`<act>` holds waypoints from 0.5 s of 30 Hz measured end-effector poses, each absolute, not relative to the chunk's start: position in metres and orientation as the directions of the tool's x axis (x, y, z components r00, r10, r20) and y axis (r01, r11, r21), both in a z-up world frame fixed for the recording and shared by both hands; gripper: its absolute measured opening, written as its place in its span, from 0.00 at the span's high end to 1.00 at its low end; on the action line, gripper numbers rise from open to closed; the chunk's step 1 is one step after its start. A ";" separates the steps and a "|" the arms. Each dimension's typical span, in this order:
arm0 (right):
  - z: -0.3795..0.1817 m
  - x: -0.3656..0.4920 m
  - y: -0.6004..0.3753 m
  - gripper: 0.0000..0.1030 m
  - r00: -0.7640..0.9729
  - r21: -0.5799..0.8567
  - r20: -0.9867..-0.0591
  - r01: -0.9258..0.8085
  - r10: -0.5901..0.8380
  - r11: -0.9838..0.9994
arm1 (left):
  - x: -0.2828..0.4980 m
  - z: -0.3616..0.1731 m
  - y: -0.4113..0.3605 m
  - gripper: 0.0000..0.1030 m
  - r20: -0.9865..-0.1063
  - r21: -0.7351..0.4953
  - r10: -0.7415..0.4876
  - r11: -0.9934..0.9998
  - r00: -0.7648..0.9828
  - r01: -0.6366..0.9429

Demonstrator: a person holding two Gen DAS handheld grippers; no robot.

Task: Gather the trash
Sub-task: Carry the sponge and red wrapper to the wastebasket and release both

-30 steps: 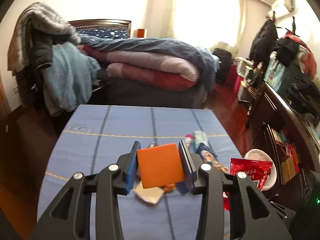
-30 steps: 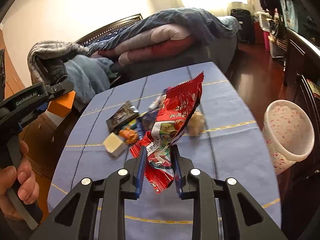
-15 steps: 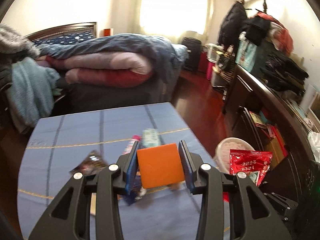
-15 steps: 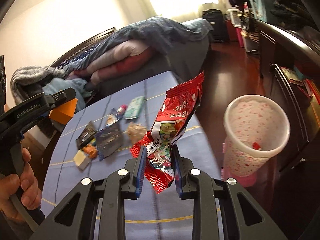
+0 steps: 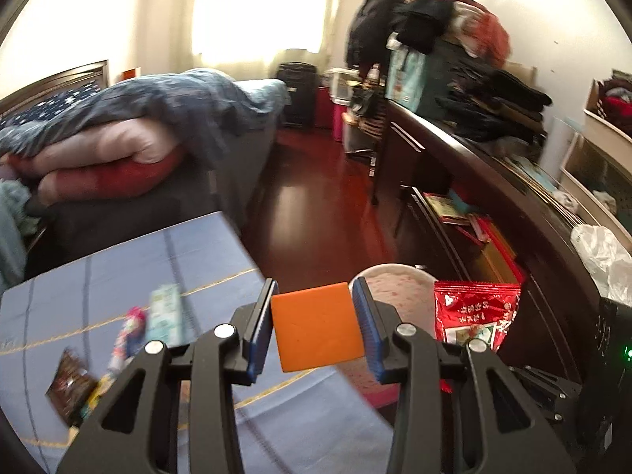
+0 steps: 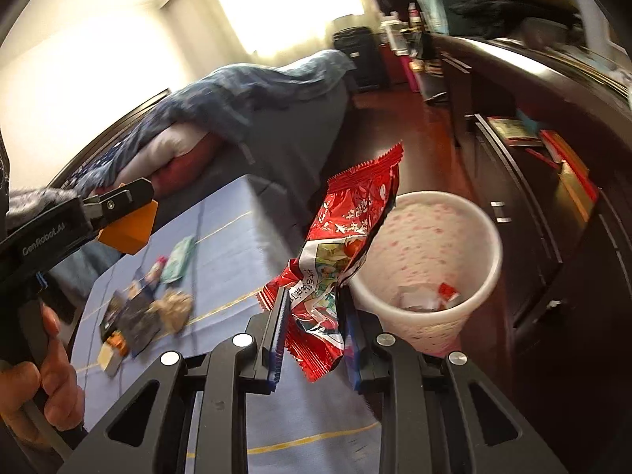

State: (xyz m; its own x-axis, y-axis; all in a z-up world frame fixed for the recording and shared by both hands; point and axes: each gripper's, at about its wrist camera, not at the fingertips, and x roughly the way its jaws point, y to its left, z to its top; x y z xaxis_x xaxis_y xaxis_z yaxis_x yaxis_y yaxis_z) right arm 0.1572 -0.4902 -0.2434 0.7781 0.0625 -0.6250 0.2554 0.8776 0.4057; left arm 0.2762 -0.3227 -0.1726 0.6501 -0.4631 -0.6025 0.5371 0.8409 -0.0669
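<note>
My left gripper (image 5: 314, 331) is shut on an orange square packet (image 5: 318, 326), held over the table's right edge. Just behind it stands the white speckled trash bin (image 5: 389, 280) on the floor. My right gripper (image 6: 312, 335) is shut on a red snack wrapper (image 6: 347, 245), which hangs beside the open bin (image 6: 426, 260); some scraps lie at the bin's bottom. The red wrapper (image 5: 474, 312) also shows at the right of the left wrist view. The left gripper with its orange packet (image 6: 130, 229) appears at the left of the right wrist view, with a hand on its handle.
Several wrappers (image 6: 158, 300) lie on the blue tablecloth (image 6: 221, 237). A bed with piled quilts (image 5: 118, 146) stands behind the table. A dark cabinet (image 5: 493, 197) with clothes stacked on top runs along the right, close to the bin. Red wooden floor (image 5: 316, 205) lies between.
Both grippers have swung to the right, off the table's middle toward the bin, each still holding its item. The bin now sits close in front of both.
</note>
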 end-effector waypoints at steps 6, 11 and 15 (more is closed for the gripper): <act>-0.256 0.161 -0.527 0.75 0.771 0.401 -0.636 0.336 -0.005 0.853 | 0.284 -0.184 -0.371 0.61 -0.613 -0.058 -0.509 0.791 0.604 0.608; -0.273 0.172 -0.554 0.75 0.761 0.409 -0.649 0.374 -0.024 0.832 | 0.298 -0.204 -0.415 0.61 -0.634 -0.067 -0.535 0.758 0.559 0.649; -0.284 0.183 -0.568 0.75 0.757 0.413 -0.653 0.392 -0.033 0.822 | 0.309 -0.220 -0.442 0.61 -0.648 -0.050 -0.533 0.743 0.544 0.668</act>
